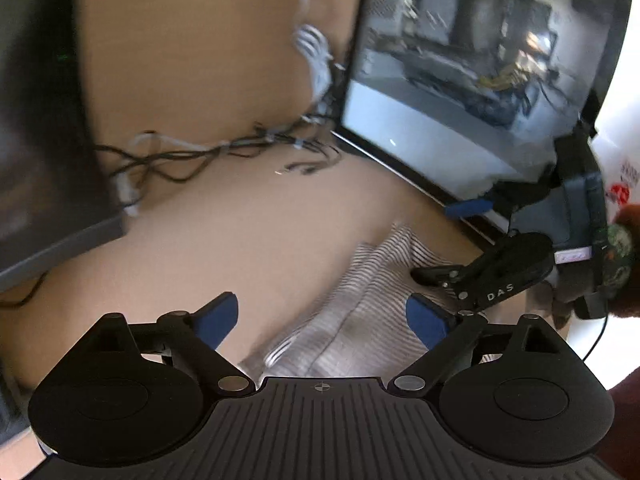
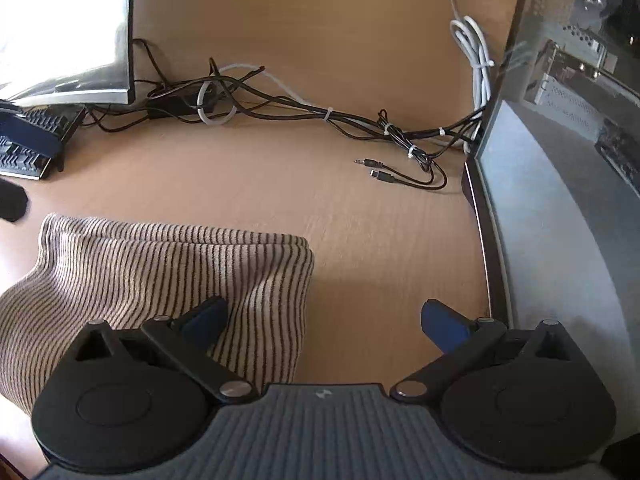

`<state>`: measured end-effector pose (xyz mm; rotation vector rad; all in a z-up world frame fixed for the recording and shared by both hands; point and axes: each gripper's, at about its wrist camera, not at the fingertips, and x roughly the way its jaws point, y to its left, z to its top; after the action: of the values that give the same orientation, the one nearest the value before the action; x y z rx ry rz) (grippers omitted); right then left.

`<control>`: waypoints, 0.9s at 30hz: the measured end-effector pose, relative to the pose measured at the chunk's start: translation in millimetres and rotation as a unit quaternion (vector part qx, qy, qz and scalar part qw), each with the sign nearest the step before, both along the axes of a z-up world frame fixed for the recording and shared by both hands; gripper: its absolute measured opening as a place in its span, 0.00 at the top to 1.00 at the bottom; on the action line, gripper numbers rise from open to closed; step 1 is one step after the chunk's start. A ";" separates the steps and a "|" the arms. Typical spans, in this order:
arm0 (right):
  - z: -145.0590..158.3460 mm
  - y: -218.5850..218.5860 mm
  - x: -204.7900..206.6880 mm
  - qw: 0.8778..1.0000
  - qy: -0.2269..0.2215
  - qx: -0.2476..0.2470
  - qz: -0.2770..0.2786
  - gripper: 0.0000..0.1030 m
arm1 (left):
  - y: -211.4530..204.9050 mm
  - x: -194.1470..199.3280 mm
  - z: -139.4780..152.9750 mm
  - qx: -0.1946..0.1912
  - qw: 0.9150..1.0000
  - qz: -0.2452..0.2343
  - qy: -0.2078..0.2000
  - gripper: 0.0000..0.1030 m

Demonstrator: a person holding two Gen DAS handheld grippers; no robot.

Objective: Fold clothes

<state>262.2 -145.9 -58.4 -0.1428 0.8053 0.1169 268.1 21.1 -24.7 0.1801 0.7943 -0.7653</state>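
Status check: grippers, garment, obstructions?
Left gripper open, empty, above the striped beige knit garment. Right gripper open, empty, at the garment's folded edge. Tangled black and white cables lie apart, further back on the wooden desk.

Beige garment (image 2: 160,272) with thin dark stripes; tan wooden desk (image 2: 320,208); blue fingers (image 2: 444,326).

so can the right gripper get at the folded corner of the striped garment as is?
Probably yes. The right gripper is open, one finger already over the striped garment near that corner, with only bare desk around; the cables lie farther back.
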 end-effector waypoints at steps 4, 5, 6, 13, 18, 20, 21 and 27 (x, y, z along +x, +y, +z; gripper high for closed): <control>7.7 -9.2 -3.8 0.999 0.013 0.041 -0.024 0.01 | -26.2 22.3 -30.3 0.029 0.998 -0.028 0.037 0.14; 11.3 -14.1 -6.5 0.997 0.017 0.061 -0.032 0.01 | -28.8 28.0 -37.3 0.033 0.998 -0.030 0.048 0.12; 15.0 -20.1 -11.5 0.995 0.023 0.085 -0.039 0.03 | -27.9 32.3 -42.0 0.027 0.997 -0.030 0.059 0.10; 11.0 -42.3 -36.6 0.972 0.081 0.212 -0.058 0.02 | -12.4 52.4 -62.4 -0.031 0.989 0.003 0.141 0.04; -7.3 -37.6 -37.0 0.959 0.123 0.250 -0.055 0.06 | -4.9 54.6 -65.6 -0.054 0.985 0.016 0.160 0.04; -14.6 -35.8 -37.2 0.953 0.139 0.265 -0.054 0.15 | -1.1 52.0 -63.6 -0.057 0.985 0.019 0.162 0.06; -18.3 -34.9 -37.3 0.949 0.148 0.272 -0.053 0.16 | 0.9 50.9 -62.9 -0.057 0.985 0.025 0.162 0.07; -26.3 -29.9 -11.7 0.950 0.151 0.272 -0.039 0.17 | 21.2 35.2 -59.5 -0.055 0.982 0.078 0.163 0.07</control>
<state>250.4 -175.8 -84.7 0.4399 1.0530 0.2864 303.3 42.2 -84.2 -0.1106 1.0598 -0.6953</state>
